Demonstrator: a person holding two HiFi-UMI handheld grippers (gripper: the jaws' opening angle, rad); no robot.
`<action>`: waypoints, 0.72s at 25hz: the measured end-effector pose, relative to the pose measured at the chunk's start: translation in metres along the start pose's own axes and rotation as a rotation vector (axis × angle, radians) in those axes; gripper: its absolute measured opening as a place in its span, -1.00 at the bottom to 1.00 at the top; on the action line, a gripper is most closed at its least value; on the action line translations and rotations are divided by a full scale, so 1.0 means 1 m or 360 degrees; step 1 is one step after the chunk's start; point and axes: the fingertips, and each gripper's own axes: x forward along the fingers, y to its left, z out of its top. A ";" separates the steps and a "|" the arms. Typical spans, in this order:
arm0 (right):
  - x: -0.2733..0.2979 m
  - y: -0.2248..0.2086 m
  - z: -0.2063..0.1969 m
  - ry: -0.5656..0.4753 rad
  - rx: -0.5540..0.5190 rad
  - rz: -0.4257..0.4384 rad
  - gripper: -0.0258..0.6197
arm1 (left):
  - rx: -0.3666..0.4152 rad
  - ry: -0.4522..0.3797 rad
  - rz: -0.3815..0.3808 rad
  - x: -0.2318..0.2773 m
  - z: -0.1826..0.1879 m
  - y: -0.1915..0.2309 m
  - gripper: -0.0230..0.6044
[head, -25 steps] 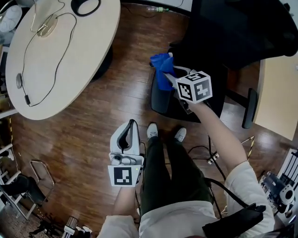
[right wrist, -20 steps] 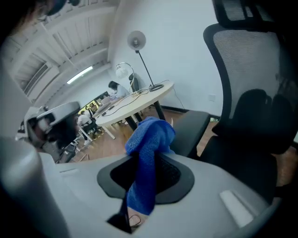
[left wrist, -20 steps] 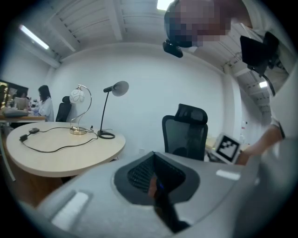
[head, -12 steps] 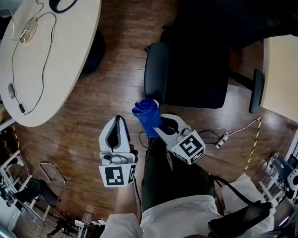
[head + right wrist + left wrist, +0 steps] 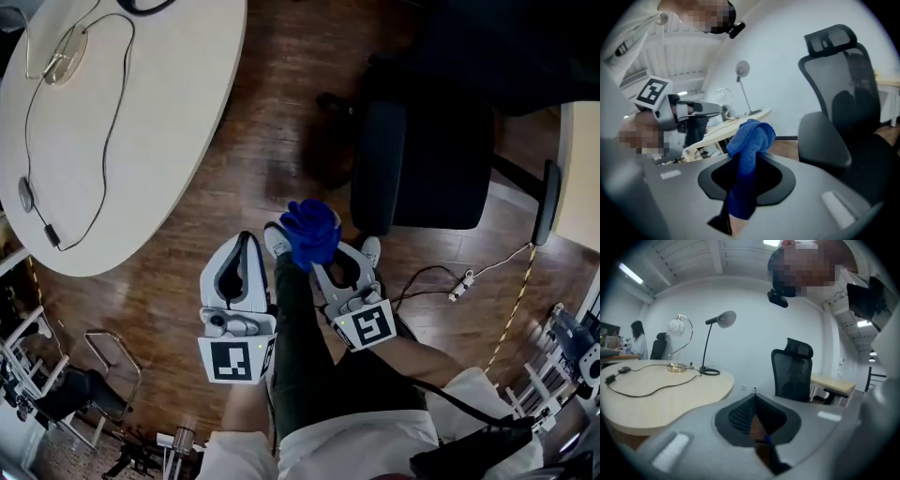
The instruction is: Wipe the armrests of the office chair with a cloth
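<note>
We have drawn the right gripper [image 5: 323,253] back from the office chair [image 5: 441,169]. Its jaws clamp the blue cloth [image 5: 309,230], bunched over their tips, short of the near armrest [image 5: 373,169] ahead. That pass looks done, and the far armrest [image 5: 545,202] waits beyond, to the right. The left gripper [image 5: 246,242] hangs alongside, jaws together, empty. A cable [image 5: 459,282] trails rightward; the worktop [image 5: 141,112] stands left.

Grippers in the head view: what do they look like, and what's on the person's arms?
Both are light grey shells with black-lined jaws. The left gripper and the right gripper each carry a white cube with black square markers. The person wears a white short-sleeved top.
</note>
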 end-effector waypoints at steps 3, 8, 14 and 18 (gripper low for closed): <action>0.018 -0.029 -0.031 -0.0025 0.0038 -0.0372 -0.64 | -0.0007 0.0120 -0.0119 0.012 -0.038 0.013 -0.93; 0.050 -0.055 -0.057 -0.0036 0.0056 -0.0671 -0.64 | -0.0045 0.0186 -0.0279 0.016 -0.059 0.024 -0.93; 0.078 -0.117 -0.025 -0.0286 -0.0038 -0.1009 -0.64 | -0.0052 0.0329 -0.0414 0.017 -0.087 0.033 -0.93; 0.113 -0.174 -0.075 -0.0173 0.0046 -0.1129 -0.64 | -0.0031 0.0347 -0.0469 0.016 -0.094 0.034 -0.93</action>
